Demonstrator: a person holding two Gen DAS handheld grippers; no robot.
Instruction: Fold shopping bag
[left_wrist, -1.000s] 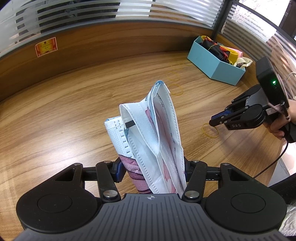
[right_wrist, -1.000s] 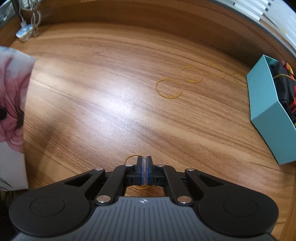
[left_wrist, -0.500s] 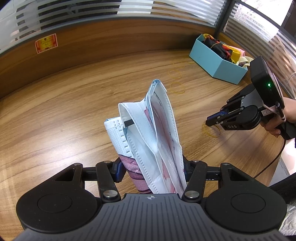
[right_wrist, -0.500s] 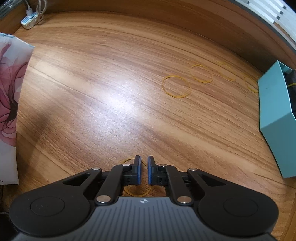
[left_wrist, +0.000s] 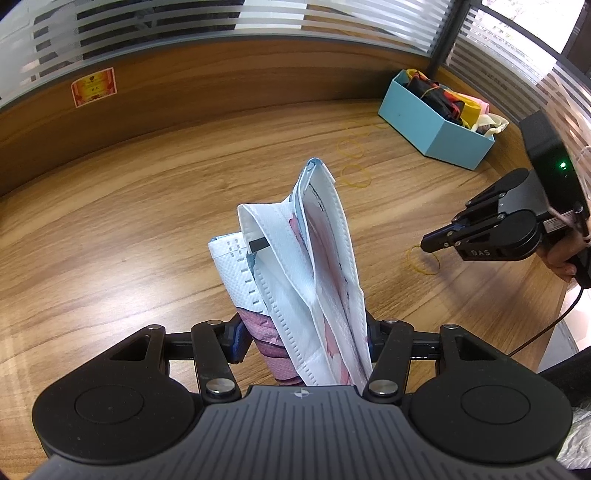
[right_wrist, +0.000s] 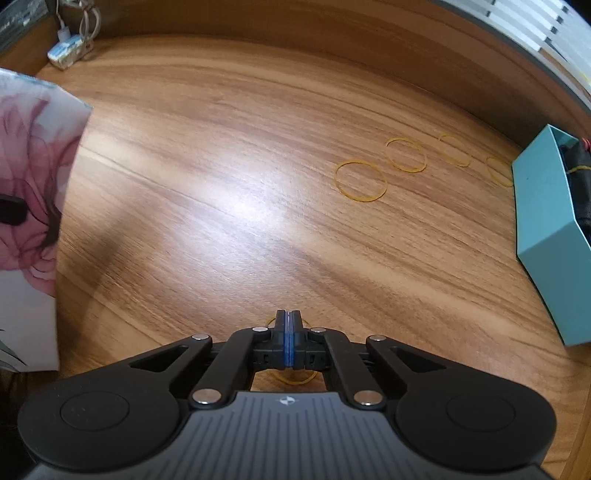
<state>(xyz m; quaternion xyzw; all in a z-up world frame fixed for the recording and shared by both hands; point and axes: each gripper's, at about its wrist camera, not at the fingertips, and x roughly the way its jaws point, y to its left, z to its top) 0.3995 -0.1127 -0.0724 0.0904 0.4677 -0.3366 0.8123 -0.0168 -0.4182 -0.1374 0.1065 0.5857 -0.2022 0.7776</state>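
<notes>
My left gripper (left_wrist: 304, 341) is shut on a folded white shopping bag (left_wrist: 295, 266) with a pink flower print, holding it upright above the wooden table (left_wrist: 129, 221). The bag also shows at the left edge of the right wrist view (right_wrist: 33, 192). My right gripper (right_wrist: 289, 325) has its pads pressed together, low over a yellow rubber band (right_wrist: 295, 378) on the table. Whether the band is pinched between the pads cannot be told. In the left wrist view the right gripper (left_wrist: 430, 243) sits at the right, tips at that rubber band (left_wrist: 423, 260).
Several more yellow rubber bands (right_wrist: 360, 181) lie in a row on the table toward a teal box (right_wrist: 546, 236) full of folded bags at the right. A charger with cables (right_wrist: 68, 53) lies at the far left corner. A wooden wall panel (left_wrist: 221, 77) borders the table.
My right gripper opened slightly half a second ago and has now shut again over the rubber band. The left gripper keeps holding the bag and has barely moved.
</notes>
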